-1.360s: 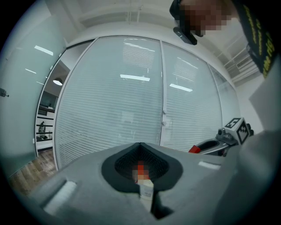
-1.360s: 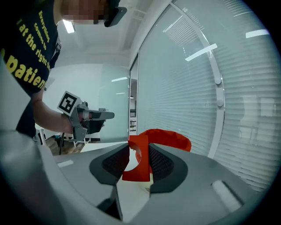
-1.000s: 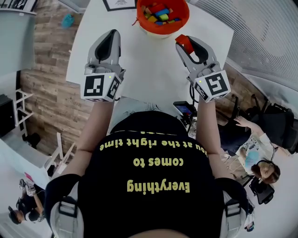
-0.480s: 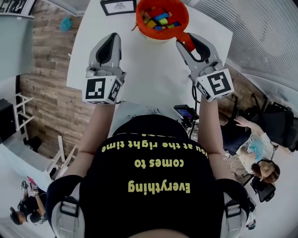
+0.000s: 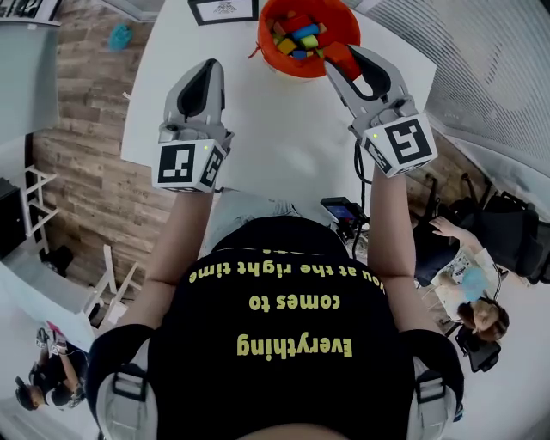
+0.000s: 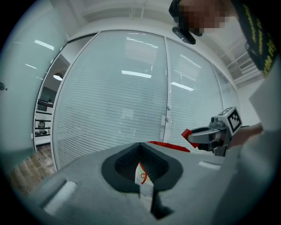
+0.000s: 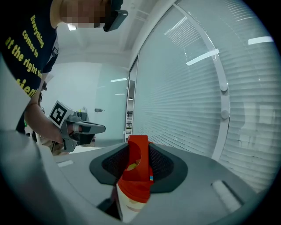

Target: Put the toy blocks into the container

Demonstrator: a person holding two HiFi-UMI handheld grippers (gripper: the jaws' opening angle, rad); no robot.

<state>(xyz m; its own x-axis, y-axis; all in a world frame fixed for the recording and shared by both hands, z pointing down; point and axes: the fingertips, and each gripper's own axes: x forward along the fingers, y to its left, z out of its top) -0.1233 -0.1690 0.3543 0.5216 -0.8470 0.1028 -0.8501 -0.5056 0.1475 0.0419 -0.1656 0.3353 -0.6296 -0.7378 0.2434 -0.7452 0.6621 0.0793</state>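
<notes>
Nearby, pic frame (image 5: 223, 9) beside container (image 5: 265, 43)

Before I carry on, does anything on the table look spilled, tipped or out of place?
Nothing stands out. The orange container sits upright on the white table with blocks inside, and the right hand-held gripper holds a red block at its rim.

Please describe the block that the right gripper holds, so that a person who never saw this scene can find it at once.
On the white table stands an orange container full of coloured blocks. At its right rim, the right gripper holds one red block between its fingers. It is the only block in view not lying in the container.
</notes>
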